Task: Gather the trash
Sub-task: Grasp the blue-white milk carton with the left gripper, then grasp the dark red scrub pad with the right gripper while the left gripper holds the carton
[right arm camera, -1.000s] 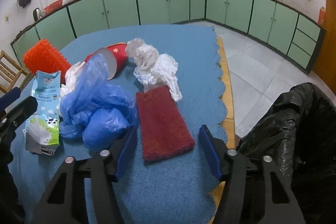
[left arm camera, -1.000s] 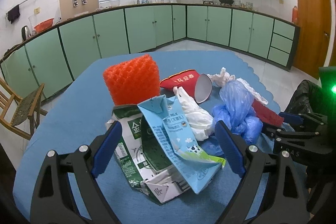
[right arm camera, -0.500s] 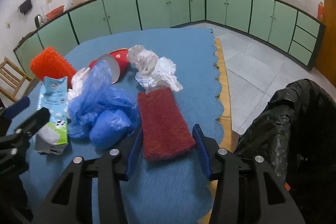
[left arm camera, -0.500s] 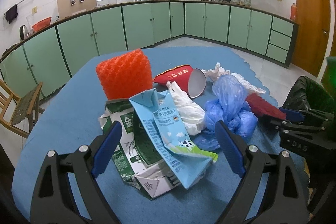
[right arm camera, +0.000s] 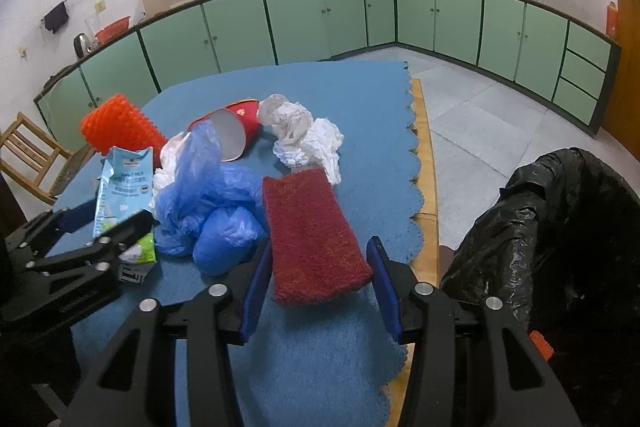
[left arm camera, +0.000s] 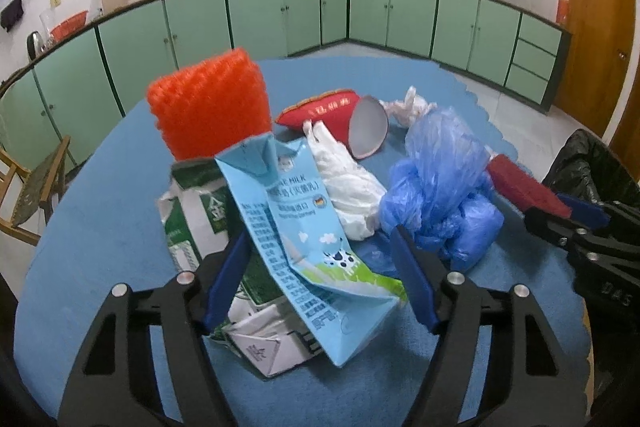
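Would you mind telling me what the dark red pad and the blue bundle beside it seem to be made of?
The dark red pad looks like coarse fibrous scouring material: matte, fuzzy surface. The blue bundle looks like thin plastic film: translucent, glossy, crumpled.

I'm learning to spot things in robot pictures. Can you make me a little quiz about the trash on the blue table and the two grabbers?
1. True or false: the red paper cup stands upright.
2. Which piece lies between the right gripper's fingers?
A. orange foam net
B. dark red scrubbing pad
C. blue plastic bag
3. Fill in: the light blue milk carton between the left gripper's fingers lies on top of a crushed ____ carton.

Key:
1. False; it lies on its side.
2. B, the dark red scrubbing pad. The jaws have just been closing around it.
3. Green, the green carton. The left jaws have just been closing too.
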Tool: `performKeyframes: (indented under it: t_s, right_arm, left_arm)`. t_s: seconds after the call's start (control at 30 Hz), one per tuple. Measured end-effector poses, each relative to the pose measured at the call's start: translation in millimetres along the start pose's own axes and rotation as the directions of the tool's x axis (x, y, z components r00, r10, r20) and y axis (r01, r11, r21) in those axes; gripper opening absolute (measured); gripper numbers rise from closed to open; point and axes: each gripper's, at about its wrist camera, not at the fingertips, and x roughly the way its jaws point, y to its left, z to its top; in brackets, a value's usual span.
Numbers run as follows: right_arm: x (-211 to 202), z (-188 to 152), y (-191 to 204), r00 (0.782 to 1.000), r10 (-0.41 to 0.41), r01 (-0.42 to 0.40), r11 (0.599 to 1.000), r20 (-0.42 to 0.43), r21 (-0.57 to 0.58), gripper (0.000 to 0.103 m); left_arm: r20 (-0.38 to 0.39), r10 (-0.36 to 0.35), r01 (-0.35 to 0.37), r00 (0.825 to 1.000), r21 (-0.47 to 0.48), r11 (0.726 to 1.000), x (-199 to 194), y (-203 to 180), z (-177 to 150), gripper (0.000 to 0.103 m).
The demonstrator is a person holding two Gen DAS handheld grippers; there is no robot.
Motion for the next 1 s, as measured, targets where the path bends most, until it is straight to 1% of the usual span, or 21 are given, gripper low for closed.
performKeyframes:
  t_s: [0.07, 0.1, 0.13, 0.2, 0.27, 0.33, 0.4, 0.57, 0.7, 1.0]
  right_arm:
    - [-3, 1, 1, 1.000, -0.001, 0.001, 1.000, 0.008, -0.006, 0.047]
    - [-5, 1, 1, 1.000, -0.001, 0.001, 1.000, 0.011, -0.007, 0.047]
    - [-6, 1, 1, 1.000, -0.001, 0.001, 1.000, 0.017, -0.006, 0.047]
    - [-9, 3, 0, 1.000, -0.001, 0.001, 1.000, 0.027, -0.001, 0.048]
    - [-13, 5, -1, 0.999, 0.002, -0.002, 1.000, 0.039, 0.005, 0.048]
    - [-15, 7, -1, 0.999, 0.002, -0.002, 1.000, 0.049, 0.006, 0.048]
    - [-19, 8, -1, 0.998, 0.009, -0.009, 1.000, 0.061, 0.008, 0.048]
    - [-29, 14, 2, 0.996, 0.022, -0.022, 1.000, 0.088, 0.003, 0.047]
    - [-37, 19, 5, 0.993, 0.033, -0.033, 0.999, 0.112, -0.002, 0.048]
    - [-55, 26, 3, 0.987, 0.034, -0.034, 0.999, 0.158, 0.001, 0.048]
  left_arm:
    - [-0.020, -0.005, 0.004, 1.000, -0.019, 1.000, 5, 1, 1, 0.069]
    - [-0.025, -0.007, 0.007, 1.000, -0.024, 1.000, 7, 2, 1, 0.065]
    - [-0.033, -0.013, 0.012, 0.999, -0.030, 0.999, 9, 3, 2, 0.054]
    - [-0.036, -0.030, 0.028, 0.999, -0.036, 0.999, 9, 3, 3, 0.044]
    - [-0.030, -0.021, 0.020, 0.999, -0.035, 0.999, 8, 3, 2, 0.041]
    - [-0.016, -0.019, 0.018, 1.000, -0.040, 0.999, 4, 4, 3, 0.035]
    - [-0.004, -0.022, 0.021, 1.000, -0.046, 0.999, -2, 5, 4, 0.035]
    - [0.056, -0.020, 0.023, 0.998, -0.055, 0.998, -25, 10, 10, 0.033]
    - [0.097, -0.036, 0.042, 0.995, -0.061, 0.997, -44, 12, 15, 0.033]
    - [0.160, -0.066, 0.073, 0.985, -0.041, 0.996, -68, -6, 27, 0.032]
